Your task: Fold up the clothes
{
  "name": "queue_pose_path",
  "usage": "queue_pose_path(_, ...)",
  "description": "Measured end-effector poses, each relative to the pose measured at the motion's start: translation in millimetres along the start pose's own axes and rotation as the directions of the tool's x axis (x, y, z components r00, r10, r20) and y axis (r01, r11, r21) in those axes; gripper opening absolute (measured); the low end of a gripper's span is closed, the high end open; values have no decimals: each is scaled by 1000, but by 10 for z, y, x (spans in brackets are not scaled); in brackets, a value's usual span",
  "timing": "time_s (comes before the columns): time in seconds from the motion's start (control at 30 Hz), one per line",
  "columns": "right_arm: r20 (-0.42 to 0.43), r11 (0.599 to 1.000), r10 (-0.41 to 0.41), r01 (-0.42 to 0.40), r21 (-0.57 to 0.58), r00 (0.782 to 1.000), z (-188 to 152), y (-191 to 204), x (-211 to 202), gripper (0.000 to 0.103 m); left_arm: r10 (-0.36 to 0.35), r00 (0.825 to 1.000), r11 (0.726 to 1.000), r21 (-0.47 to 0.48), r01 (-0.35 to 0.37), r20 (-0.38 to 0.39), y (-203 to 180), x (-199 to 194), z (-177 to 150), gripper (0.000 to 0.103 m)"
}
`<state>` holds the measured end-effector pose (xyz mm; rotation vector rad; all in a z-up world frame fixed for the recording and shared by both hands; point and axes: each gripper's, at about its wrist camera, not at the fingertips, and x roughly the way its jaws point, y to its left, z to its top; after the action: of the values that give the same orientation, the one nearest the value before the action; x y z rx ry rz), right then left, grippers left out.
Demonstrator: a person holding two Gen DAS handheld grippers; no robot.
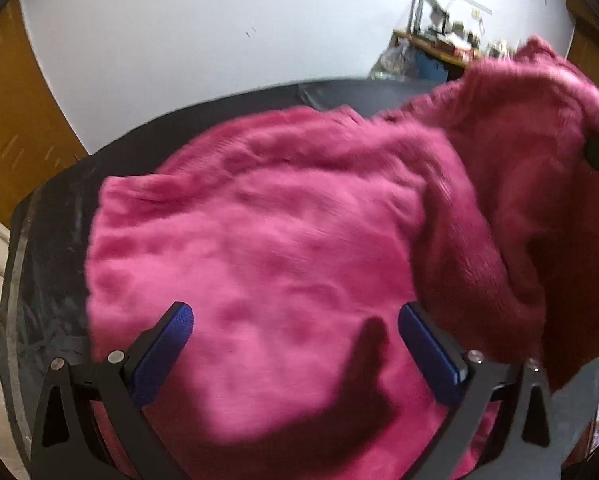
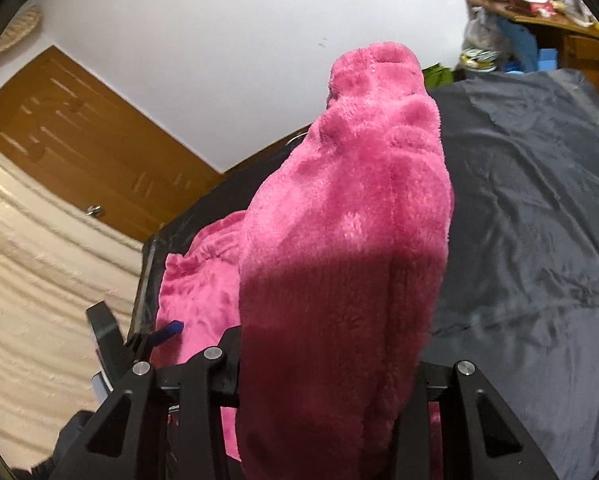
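Two tools work one pink fleece garment (image 1: 259, 232) spread on a desk under a dark sheet (image 2: 539, 208). Left tool (image 1: 295, 320), low in its frame, hovers with blue pads (image 1: 167, 344) spread apart, holding nothing. Right tool (image 2: 327, 360) pinches a fleece fold, raised mid-frame.

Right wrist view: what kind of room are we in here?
Probably a bedroom at home, not a lab. A cream bedspread lies beside the work surface, a wooden door stands behind it, and a cluttered wooden desk sits in the far corner. The pink fleece garment rests on a dark sheet.
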<state>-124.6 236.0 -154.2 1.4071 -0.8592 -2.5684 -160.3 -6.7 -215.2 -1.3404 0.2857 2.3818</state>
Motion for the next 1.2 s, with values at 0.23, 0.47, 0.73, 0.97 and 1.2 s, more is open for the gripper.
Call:
queue_pose_path(0.23, 57, 991, -126, 128, -44, 990, 55, 877, 157, 41, -47, 997, 997, -60, 51, 63, 844, -256, 52, 103)
queue_pose_path(0.47, 60, 937, -256, 263, -228, 965, -113, 1797, 538, 41, -49, 996, 986, -157, 60, 73, 1400, -342, -96, 103)
queue_pose_path(0.73, 56, 814, -395, 377, -442, 917, -489, 2427, 1222, 41, -29, 997, 960, -275, 46, 65, 2044, -361, -336, 103)
queue_pose_path(0.97, 154, 669, -511, 503, -548, 846, -810, 2757, 1666, 62, -10, 999, 929, -369, 28, 51, 2467, -376, -542, 103)
queue_pose_path(1.2, 158, 693, -430, 437, -573, 889, -997, 2978, 1715, 77, -7, 999, 921, -388, 25, 50, 2539, -376, -573, 103)
